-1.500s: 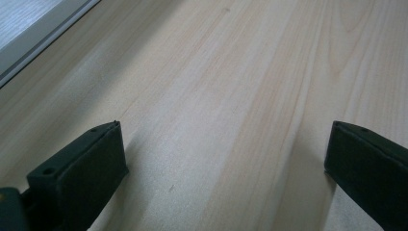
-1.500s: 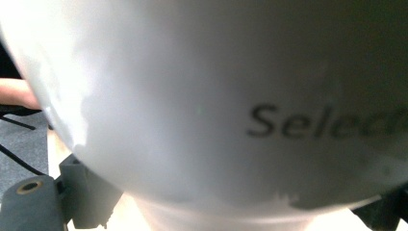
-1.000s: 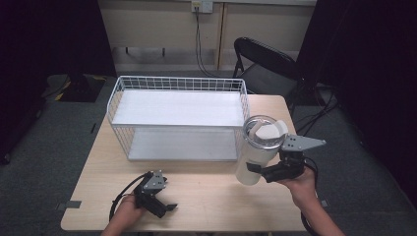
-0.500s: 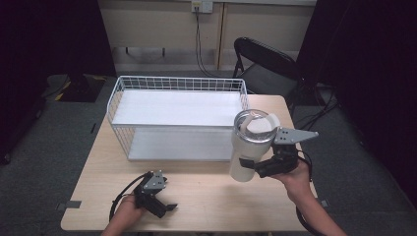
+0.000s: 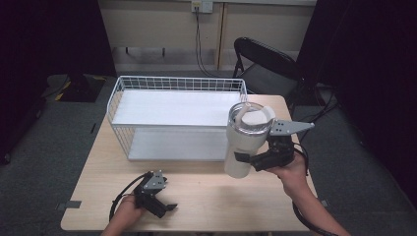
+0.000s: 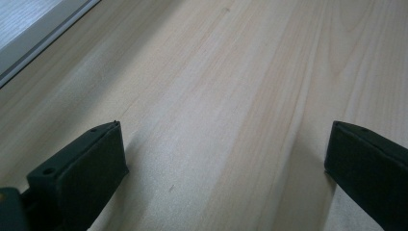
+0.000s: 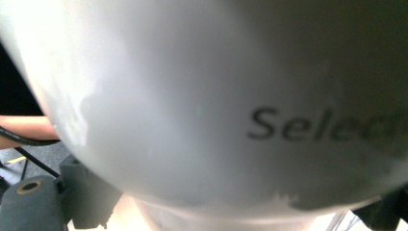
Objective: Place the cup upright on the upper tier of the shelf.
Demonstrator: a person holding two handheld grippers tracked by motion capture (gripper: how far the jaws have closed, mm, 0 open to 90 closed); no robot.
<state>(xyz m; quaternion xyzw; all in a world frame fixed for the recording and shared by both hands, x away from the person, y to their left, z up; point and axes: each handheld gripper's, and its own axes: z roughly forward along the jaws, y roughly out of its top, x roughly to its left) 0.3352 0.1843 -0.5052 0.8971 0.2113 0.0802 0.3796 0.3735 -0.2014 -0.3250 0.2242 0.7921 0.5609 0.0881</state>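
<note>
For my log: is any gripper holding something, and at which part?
The right gripper holds the white tumbler by its lower side wall. The left gripper holds nothing; its jaws stand open.

Only one readable marking: dark italic lettering "Selec", cut off at the frame edge, printed on the glossy wall of the tall white tumbler with clear lid (image 7: 202, 96), seen close up in the right gripper view. Letters past the "c" are blurred and run out of frame, so the full word can't be told. In the high view the same tumbler (image 5: 242, 142) shows no legible print. Light wooden table (image 6: 231, 72) carries no text or labels
</note>
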